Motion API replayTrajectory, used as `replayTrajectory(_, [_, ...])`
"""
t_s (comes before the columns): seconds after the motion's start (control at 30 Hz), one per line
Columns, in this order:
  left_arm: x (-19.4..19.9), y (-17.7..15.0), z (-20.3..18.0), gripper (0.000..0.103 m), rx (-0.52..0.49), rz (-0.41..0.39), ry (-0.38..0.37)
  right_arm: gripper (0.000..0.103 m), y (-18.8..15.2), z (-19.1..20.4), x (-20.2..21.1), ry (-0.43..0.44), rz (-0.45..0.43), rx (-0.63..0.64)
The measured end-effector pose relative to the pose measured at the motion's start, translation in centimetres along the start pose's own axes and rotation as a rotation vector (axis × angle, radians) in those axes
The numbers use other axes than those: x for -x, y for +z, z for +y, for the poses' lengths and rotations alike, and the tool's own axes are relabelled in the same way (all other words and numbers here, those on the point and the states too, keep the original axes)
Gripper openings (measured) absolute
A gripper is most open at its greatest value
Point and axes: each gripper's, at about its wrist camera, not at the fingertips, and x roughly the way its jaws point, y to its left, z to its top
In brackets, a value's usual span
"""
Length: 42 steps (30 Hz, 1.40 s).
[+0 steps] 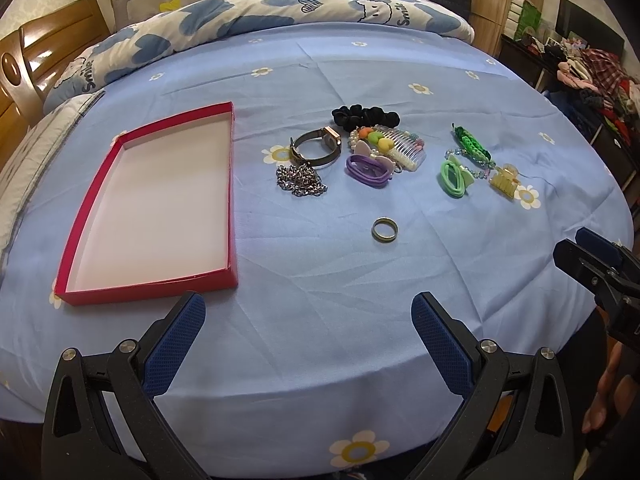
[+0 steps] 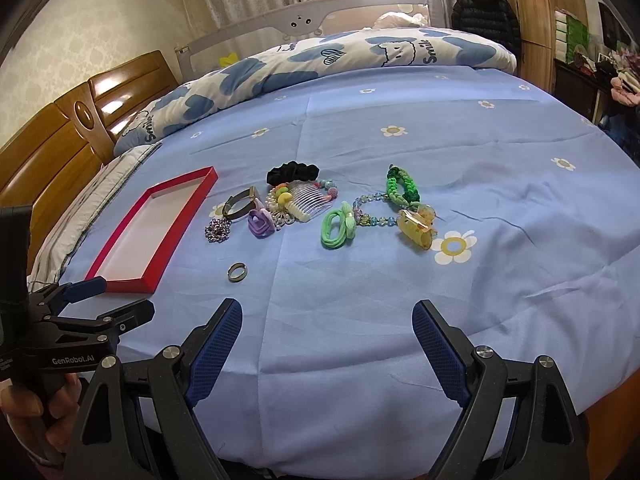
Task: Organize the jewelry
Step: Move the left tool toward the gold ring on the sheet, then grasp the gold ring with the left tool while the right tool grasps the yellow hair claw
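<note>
An empty red tray (image 1: pixel 224 184) (image 2: pixel 120 236) with a white floor lies on the blue sheet at the left. To its right are a watch (image 1: pixel 316 148) (image 2: pixel 240 204), a silver chain (image 1: pixel 301 181) (image 2: pixel 218 230), a black scrunchie (image 1: pixel 364 115) (image 2: pixel 292 172), a clear comb (image 1: pixel 406 146) (image 2: pixel 314 200), a purple hair tie (image 1: pixel 366 168) (image 2: pixel 260 222), a green hair tie (image 1: pixel 454 180) (image 2: pixel 338 230), a green braided band (image 1: pixel 472 142) (image 2: pixel 402 186) and a yellow claw clip (image 1: pixel 505 185) (image 2: pixel 416 230). A metal ring (image 1: pixel 385 229) (image 2: pixel 237 271) lies alone, nearer me. My left gripper (image 1: pixel 308 320) and right gripper (image 2: pixel 326 330) are open, empty, above the bed's near edge.
A folded blue-and-white quilt (image 1: pixel 248 20) lies along the far side of the bed. A wooden headboard (image 2: pixel 60 128) stands at the left, a cluttered cabinet (image 1: pixel 580 72) at the right. A hand (image 2: pixel 28 412) holds the left gripper's handle.
</note>
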Motion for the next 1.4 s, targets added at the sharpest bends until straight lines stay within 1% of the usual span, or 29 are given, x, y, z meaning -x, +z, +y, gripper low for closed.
replayTrajectory(0.2, [-0.4, 0.2, 0.0, 0.103, 0.001, 0.006, -0.010, 0.089, 0.3, -1.0, -0.3, -0.003, -0.004, -0.019])
replayTrajectory(0.27, [-0.9, 0.3, 0.1, 0.103, 0.007, 0.014, -0.024, 0.089, 0.4, -1.5, -0.5, -0.009, -0.015, -0.027])
replayTrajectory(0.37, [-1.6, 0.9, 0.0, 0.103, 0.012, 0.022, -0.041, 0.089, 0.9, -2.7, -0.8, 0.014, -0.055, -0.057])
replayTrajectory(0.5, [-2.8, 1.7, -0.4, 0.103, 0.012, 0.029, -0.070, 0.089, 1.6, -4.0, -1.5, 0.017, -0.073, -0.076])
replayTrajectory(0.63, [-4.1, 2.3, -1.4, 0.102, -0.012, 0.038, -0.095, 0.088, 2.7, -5.2, -2.9, 0.002, -0.076, -0.072])
replayTrajectory(0.8, [-6.1, 3.0, -2.2, 0.098, -0.011, 0.080, -0.124, 0.088, 4.3, -6.7, -5.0, -0.001, -0.044, -0.081])
replayTrajectory(0.9, [-7.0, 3.4, -2.2, 0.096, 0.000, 0.100, -0.144, 0.086, 5.0, -7.5, -6.3, -0.003, -0.026, -0.077])
replayTrajectory(0.97, [-7.5, 3.7, -2.3, 0.096, 0.000, 0.109, -0.155, 0.084, 5.2, -7.7, -7.1, -0.006, -0.008, -0.069])
replayTrajectory(1.03, [-7.9, 3.9, -2.4, 0.096, 0.001, 0.112, -0.161, 0.078, 5.3, -8.0, -8.1, -0.004, 0.027, -0.072])
replayTrajectory(1.07, [-8.2, 4.0, -2.5, 0.093, 0.000, 0.114, -0.166, 0.077, 5.3, -8.2, -8.6, 0.001, 0.042, -0.075])
replayTrajectory(1.1, [-8.4, 4.1, -2.6, 0.087, -0.001, 0.117, -0.169, 0.074, 5.3, -8.3, -9.0, 0.001, 0.053, -0.077])
replayTrajectory(1.13, [-8.7, 4.2, -2.7, 0.084, -0.003, 0.125, -0.171, 0.071, 5.3, -8.5, -9.3, 0.003, 0.063, -0.079])
replayTrajectory(1.2, [-9.3, 4.2, -2.8, 0.074, -0.004, 0.142, -0.177, 0.068, 5.2, -8.8, -9.7, 0.010, 0.073, -0.085])
replayTrajectory(1.27, [-9.7, 4.0, -3.0, 0.072, -0.011, 0.149, -0.166, 0.066, 5.1, -8.9, -10.0, 0.011, 0.080, -0.088])
replayTrajectory(1.33, [-9.7, 3.8, -3.2, 0.072, -0.024, 0.140, -0.158, 0.060, 4.9, -9.2, -10.1, 0.015, 0.091, -0.097])
replayTrajectory(1.4, [-9.7, 3.9, -3.4, 0.066, -0.036, 0.135, -0.155, 0.056, 5.0, -9.3, -10.3, 0.014, 0.096, -0.102])
